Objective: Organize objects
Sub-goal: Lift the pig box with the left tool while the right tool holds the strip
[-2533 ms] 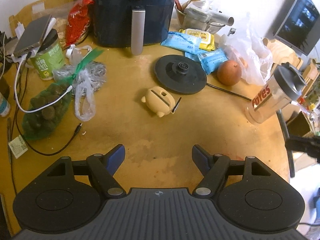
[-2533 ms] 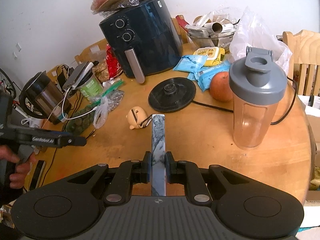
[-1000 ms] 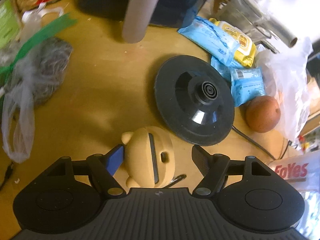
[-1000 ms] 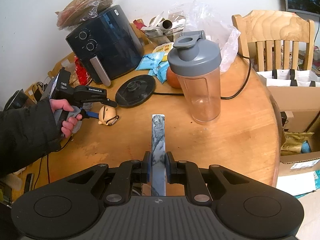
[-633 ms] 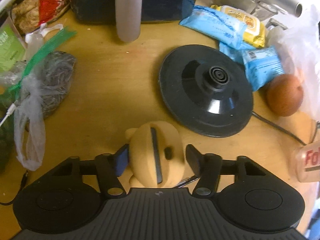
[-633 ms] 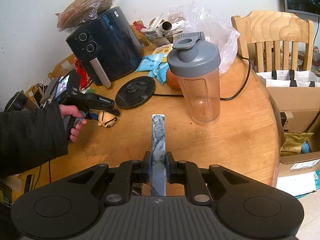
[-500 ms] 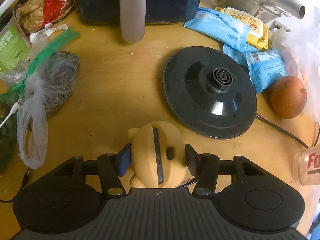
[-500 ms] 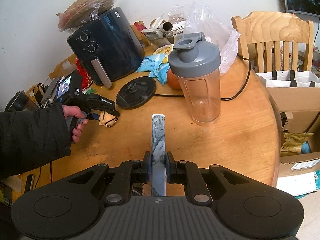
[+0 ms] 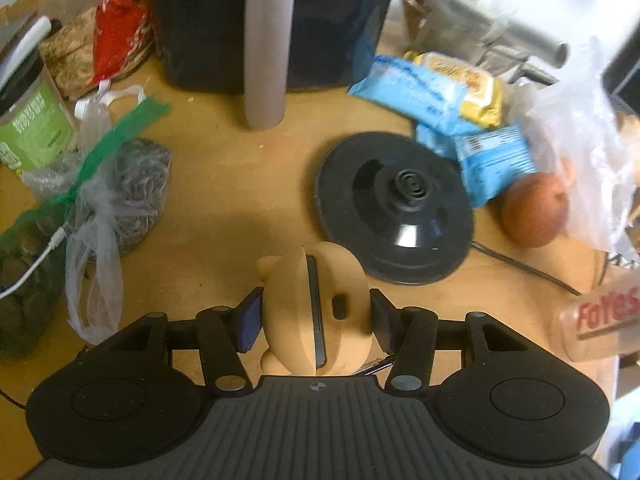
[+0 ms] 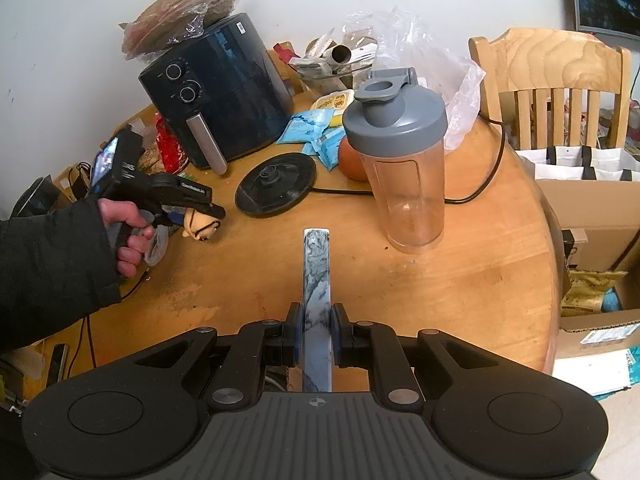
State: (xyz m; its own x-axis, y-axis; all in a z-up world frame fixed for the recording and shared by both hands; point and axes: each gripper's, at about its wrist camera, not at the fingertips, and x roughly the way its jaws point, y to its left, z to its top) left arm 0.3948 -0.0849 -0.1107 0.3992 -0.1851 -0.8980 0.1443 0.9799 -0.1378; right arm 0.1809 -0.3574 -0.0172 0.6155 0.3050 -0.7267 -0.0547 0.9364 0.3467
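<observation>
While my left claw (image 9: 314, 320) is clamping the tan pig-shaped case (image 9: 316, 308) between both pads just above the table (image 9: 240, 200), red "FoYes" lettering is showing on the shaker bottle (image 9: 604, 320) at my right. My right claw (image 10: 317, 330) is pinching a marbled flat strip (image 10: 317, 272) tight. Bare wood is lying open between the kettle base (image 9: 394, 208) and the seed bag (image 9: 132, 184).
</observation>
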